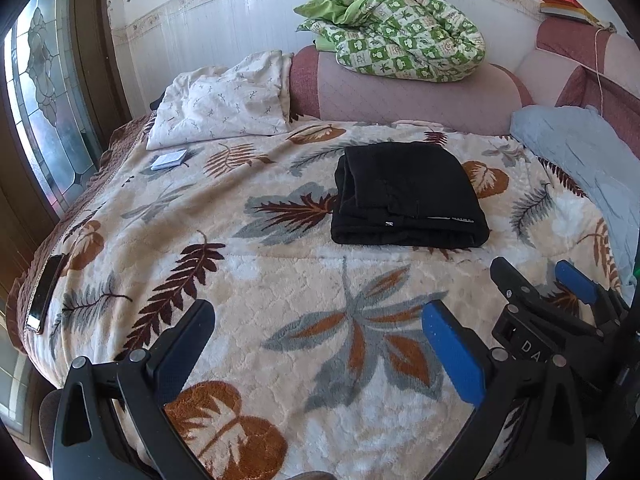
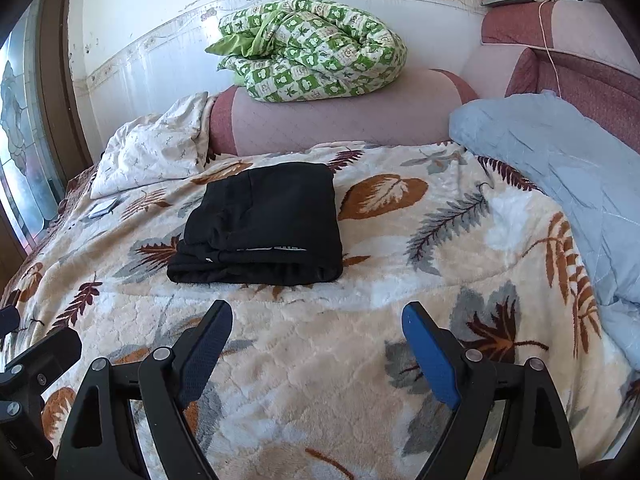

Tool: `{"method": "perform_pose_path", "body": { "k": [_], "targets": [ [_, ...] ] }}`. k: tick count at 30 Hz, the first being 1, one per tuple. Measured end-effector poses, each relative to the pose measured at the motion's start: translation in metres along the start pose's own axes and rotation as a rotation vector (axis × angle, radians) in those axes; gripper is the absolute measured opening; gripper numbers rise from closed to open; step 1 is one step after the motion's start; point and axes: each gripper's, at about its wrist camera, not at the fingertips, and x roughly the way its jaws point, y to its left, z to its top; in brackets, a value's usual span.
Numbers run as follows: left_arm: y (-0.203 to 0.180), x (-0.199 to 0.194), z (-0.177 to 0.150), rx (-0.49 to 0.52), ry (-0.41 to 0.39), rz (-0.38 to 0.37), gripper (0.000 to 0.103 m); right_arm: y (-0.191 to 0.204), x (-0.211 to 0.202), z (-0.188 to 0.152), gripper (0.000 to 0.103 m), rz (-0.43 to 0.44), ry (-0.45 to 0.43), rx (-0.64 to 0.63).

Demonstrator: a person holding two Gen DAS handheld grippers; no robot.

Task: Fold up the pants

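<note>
The black pants [image 1: 408,196] lie folded into a thick rectangle on the leaf-patterned blanket [image 1: 280,280], also seen in the right wrist view [image 2: 260,226]. My left gripper [image 1: 320,308] is open and empty, held back from the pants, nearer than them and to their left. My right gripper [image 2: 318,312] is open and empty, a short way in front of the pants. The right gripper also shows in the left wrist view [image 1: 536,276] at the right edge, open.
A white pillow [image 1: 224,100] and a small booklet [image 1: 170,159] lie far left. A green quilt [image 1: 396,28] sits on the pink headboard [image 1: 400,92]. A blue cover [image 2: 560,184] lies right. A phone [image 1: 46,292] rests at the bed's left edge.
</note>
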Motion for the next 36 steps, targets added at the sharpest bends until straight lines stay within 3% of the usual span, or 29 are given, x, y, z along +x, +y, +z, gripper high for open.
{"method": "perform_pose_path", "body": {
  "k": [36],
  "targets": [
    [-0.001, 0.023, -0.012, -0.013, 0.084, -0.022, 0.103, 0.012, 0.016, -0.01, 0.091, -0.022, 0.061, -0.07]
  ]
}}
